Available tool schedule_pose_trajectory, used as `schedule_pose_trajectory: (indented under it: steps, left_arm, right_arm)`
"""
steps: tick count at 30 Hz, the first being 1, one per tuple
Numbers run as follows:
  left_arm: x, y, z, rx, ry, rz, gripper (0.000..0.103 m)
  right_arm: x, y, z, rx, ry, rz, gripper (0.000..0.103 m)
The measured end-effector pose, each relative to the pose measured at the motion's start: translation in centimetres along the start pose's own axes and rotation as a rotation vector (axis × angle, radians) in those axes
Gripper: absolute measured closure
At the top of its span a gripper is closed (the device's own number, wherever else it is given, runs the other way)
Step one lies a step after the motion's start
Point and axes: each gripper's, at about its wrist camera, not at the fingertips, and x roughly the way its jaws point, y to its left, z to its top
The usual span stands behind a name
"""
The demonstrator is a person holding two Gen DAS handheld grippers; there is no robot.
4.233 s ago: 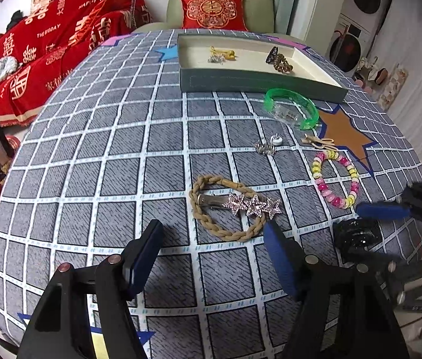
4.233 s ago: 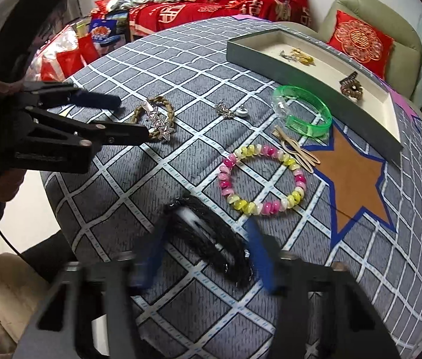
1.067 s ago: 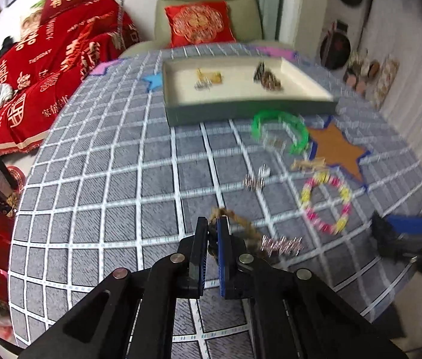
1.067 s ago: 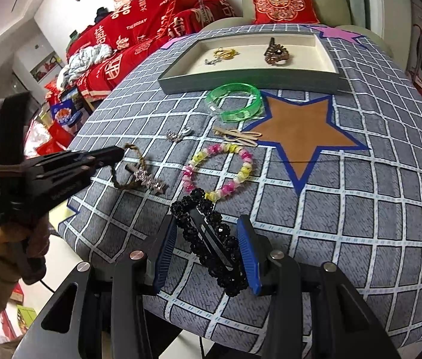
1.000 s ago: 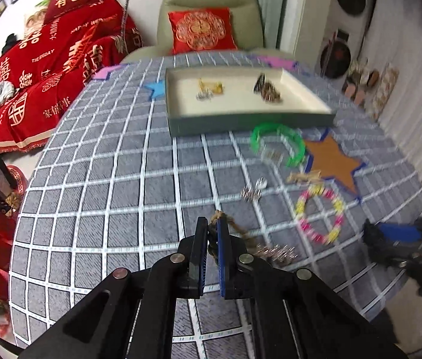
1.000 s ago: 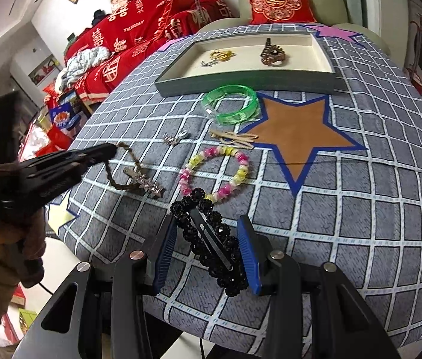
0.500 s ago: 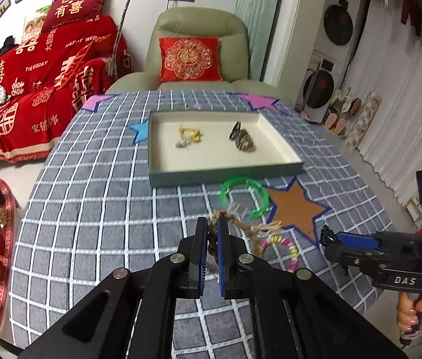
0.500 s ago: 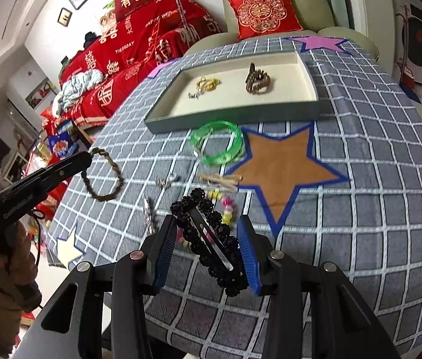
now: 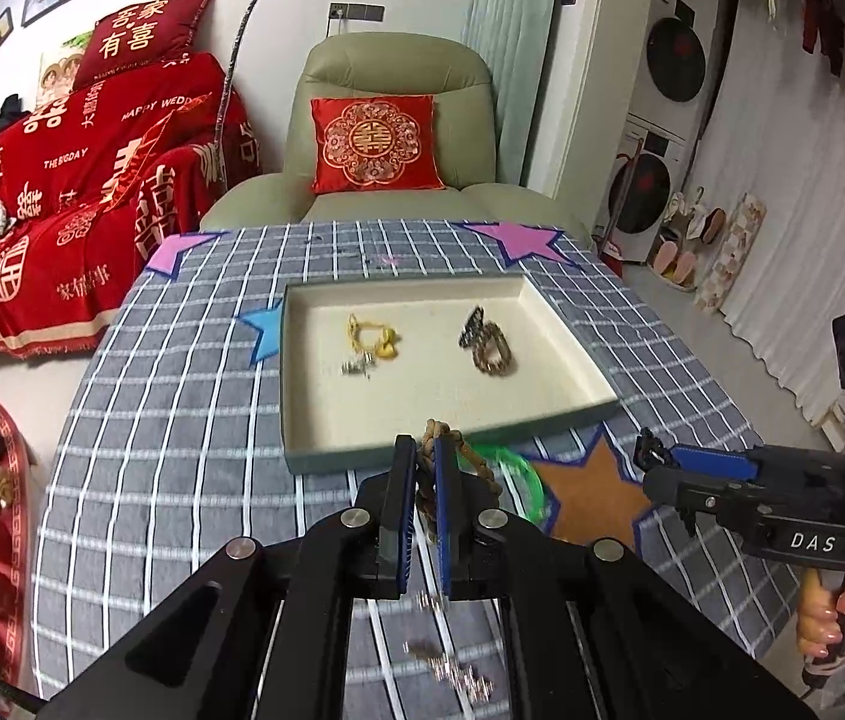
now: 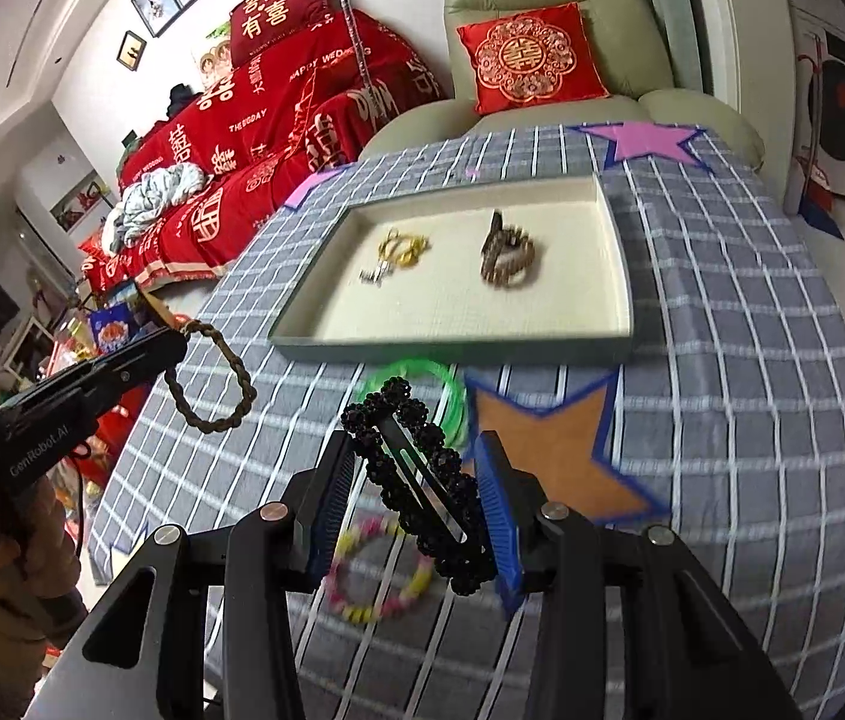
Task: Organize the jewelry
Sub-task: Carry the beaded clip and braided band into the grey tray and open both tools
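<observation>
The left gripper is squeezed almost shut on the braided hair loop. In the right wrist view the loop hangs from the gripper tip at the left of the frame, up in the air over the grid cloth. The right gripper is partly closed, and the black beaded clip is wedged between its blue pads, low in the middle of that frame. The tray sits in the middle of both views. It already has a gold piece and a brown claw clip inside.

The loop is only pinched at one small spot and swings free, so it could slip out, or catch on the tray's near wall, if the left gripper goes in too low. The black clip sits at a slant between the pads, so a bump could twist it loose. The two grippers are heading to the same tray, and they might knock each other.

About four seconds ago, both grippers were wide open, and the loop and the clip lay flat on the cloth. A star clip lay across the loop then. Now a blurry sparkly thing shows at the bottom of the left wrist view, well below the loop. The green bangle and the pink and yellow bead bracelet lie on the cloth as before.
</observation>
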Motion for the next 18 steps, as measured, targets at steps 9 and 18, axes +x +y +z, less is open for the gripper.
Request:
schedule_pose_trajectory:
  steps: [9, 18]
  left_arm:
    - [5.9, 1.1, 3.6, -0.017, 0.041, 0.041, 0.089]
    - [11.9, 2.4, 4.8, -0.033, 0.124, 0.077, 0.089]
  right_arm:
    - [4.6, -2.2, 5.7, 0.012, 0.017, -0.049, 0.058]
    - [10.5, -5.4, 9.0, 0.052, 0.079, -0.134, 0.058]
